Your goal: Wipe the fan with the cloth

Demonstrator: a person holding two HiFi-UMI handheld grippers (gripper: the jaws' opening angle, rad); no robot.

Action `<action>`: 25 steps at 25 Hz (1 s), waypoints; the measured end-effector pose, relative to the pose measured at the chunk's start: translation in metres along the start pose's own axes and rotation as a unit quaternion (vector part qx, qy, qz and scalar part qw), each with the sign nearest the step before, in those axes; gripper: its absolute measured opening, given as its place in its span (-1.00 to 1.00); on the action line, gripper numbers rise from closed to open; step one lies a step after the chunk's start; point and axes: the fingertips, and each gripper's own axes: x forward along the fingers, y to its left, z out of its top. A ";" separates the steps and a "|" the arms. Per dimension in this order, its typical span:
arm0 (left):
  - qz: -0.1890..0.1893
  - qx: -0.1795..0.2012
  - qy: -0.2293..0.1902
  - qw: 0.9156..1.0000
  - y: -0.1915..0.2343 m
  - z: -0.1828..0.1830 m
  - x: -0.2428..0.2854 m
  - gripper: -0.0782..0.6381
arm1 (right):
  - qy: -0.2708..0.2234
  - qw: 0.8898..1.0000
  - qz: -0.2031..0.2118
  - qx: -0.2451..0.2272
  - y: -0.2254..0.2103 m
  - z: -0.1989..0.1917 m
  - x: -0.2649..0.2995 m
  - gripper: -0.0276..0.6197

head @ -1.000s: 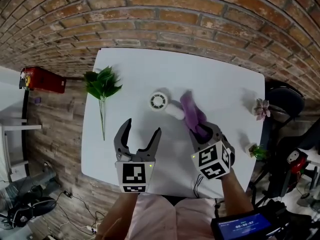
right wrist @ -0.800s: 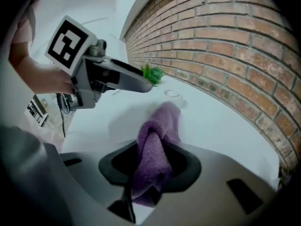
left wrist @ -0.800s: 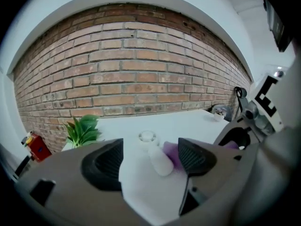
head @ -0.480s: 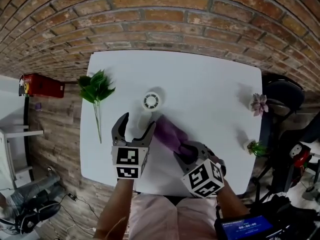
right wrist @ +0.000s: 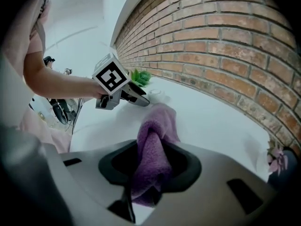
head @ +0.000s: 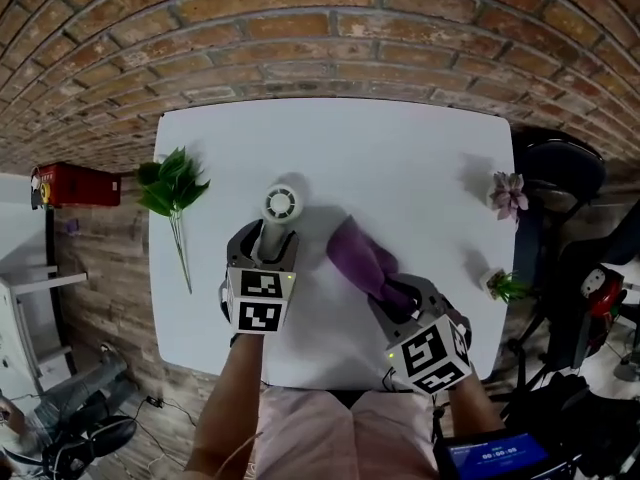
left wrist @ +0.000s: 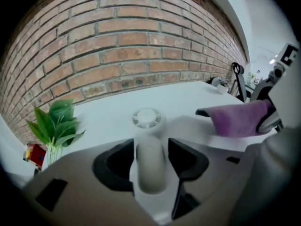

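A small white hand fan (head: 281,204) lies on the white table (head: 400,158), its round head pointing away from me. Its handle (left wrist: 149,164) runs back between the jaws of my left gripper (head: 268,236). The jaws are closing, and both black pads touch the handle's sides. My right gripper (head: 395,298) is shut on a purple cloth (head: 360,258), which hangs forward out of its jaws just right of the fan. The cloth (right wrist: 153,159) fills the gap between the right pads. From the left gripper view the cloth (left wrist: 237,119) shows at the right, apart from the fan head (left wrist: 146,117).
A green leafy sprig (head: 172,190) lies at the table's left edge. A pink flower (head: 508,196) and a small green plant (head: 505,286) sit near the right edge. A brick wall runs behind the table. A red box (head: 75,185) and a black chair (head: 560,183) stand off the table.
My left gripper has gone forward and down over the fan's handle, and its jaws have narrowed onto it. The right gripper has drawn the cloth back from beside the fan head.
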 end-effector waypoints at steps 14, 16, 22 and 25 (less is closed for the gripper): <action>-0.089 0.186 0.071 0.976 -0.065 -0.015 -0.004 -0.25 | 0.033 0.972 0.233 -0.005 0.071 -0.033 -0.014 -0.55; -0.108 0.204 0.077 0.970 -0.080 -0.020 -0.009 -0.25 | 0.051 0.951 0.304 0.003 0.096 -0.047 -0.023 -0.55; -0.120 0.249 0.089 0.957 -0.110 -0.040 -0.028 -0.25 | 0.022 0.946 0.316 0.066 0.105 -0.048 -0.012 -0.55; -0.135 0.262 0.103 0.950 -0.119 -0.048 -0.035 -0.25 | 0.022 0.958 0.271 0.089 0.093 -0.045 0.004 -0.56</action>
